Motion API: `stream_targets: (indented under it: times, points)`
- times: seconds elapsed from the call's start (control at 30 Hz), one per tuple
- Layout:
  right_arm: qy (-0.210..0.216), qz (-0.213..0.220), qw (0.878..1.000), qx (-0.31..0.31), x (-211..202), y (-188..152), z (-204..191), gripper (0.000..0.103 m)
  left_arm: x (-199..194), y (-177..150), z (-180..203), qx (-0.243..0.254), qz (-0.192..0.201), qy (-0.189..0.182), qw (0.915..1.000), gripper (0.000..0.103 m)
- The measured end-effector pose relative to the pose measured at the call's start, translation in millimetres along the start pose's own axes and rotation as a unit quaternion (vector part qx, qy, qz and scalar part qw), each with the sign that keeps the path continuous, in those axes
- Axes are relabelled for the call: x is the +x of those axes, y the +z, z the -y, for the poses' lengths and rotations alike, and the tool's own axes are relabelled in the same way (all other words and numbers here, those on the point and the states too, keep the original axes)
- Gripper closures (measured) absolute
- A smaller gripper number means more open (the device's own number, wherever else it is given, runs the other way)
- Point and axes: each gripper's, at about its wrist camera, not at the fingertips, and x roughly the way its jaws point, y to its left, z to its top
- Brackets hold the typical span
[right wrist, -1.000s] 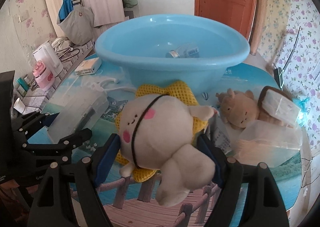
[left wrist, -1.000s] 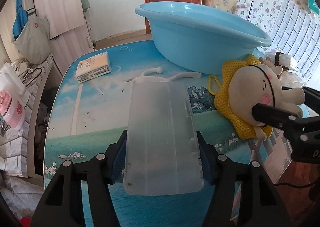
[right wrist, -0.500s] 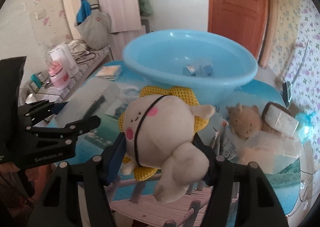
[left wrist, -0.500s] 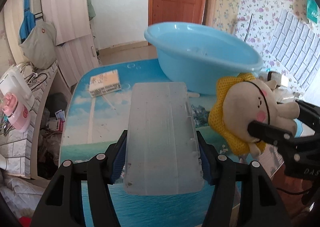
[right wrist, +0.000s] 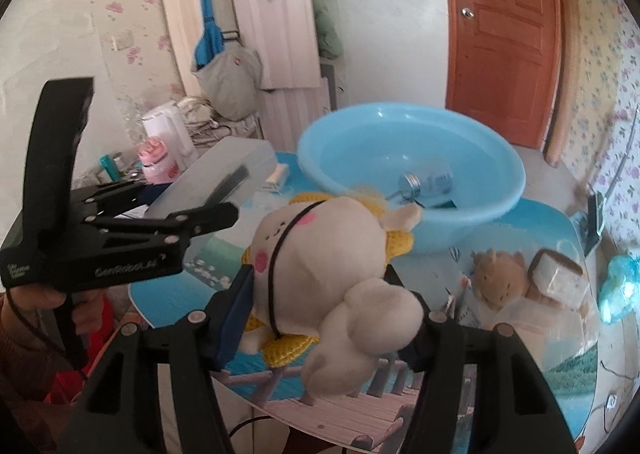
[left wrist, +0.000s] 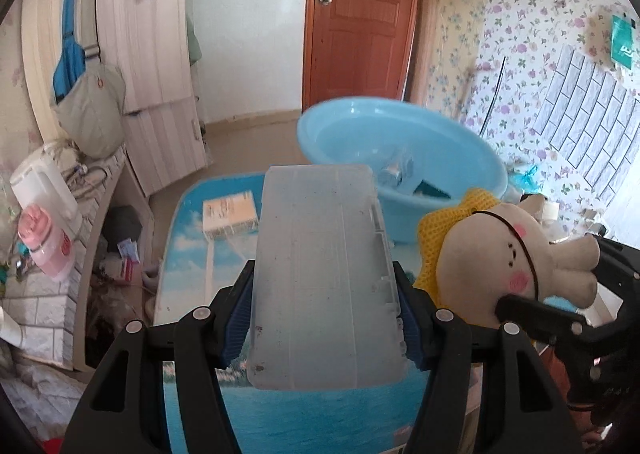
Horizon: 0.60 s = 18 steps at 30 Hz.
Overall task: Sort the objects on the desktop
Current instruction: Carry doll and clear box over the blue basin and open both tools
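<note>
Left tool (left wrist: 324, 318) clamped on a translucent plastic case (left wrist: 324, 274), right tool (right wrist: 324, 294) clamped on a cream plush toy (right wrist: 324, 254) with yellow collar; both raised above the printed surface (right wrist: 560, 374), near a blue basin (right wrist: 408, 158).

The plastic case (left wrist: 326, 278) is frosted, translucent white with faint dark specks. The plush toy (right wrist: 320, 250) is cream with pink cheek patches, a thin black band across its face, and a yellow knitted ruff. The basin (right wrist: 412, 158) at the far side is pale sky blue. The table (left wrist: 188, 246) carries a printed scene: blue sky with white clouds, turquoise sea, and on the near right a pinkish-brown boardwalk. A second plush (right wrist: 500, 278) on the right is tan brown. The box (left wrist: 229, 214) on the far left of the table is cream and white. Both grippers' fingers (left wrist: 236, 318) are black with blue pads.
</note>
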Motion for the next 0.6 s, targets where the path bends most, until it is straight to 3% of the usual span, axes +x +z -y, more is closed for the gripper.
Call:
stream_targets:
  times: [0.2,0.6]
  points:
    - [0.022,0.027,0.999,-0.001,-10.3,12.2,3.7,0.043,-3.6,16.9,0.0,0.001,0.016,0.002,0.9999,0.042]
    - [-0.002,0.063,0.997,0.034,-6.0,28.2,53.4,0.043,22.3,50.3,17.8,0.020,0.021,0.005,0.9996,0.042]
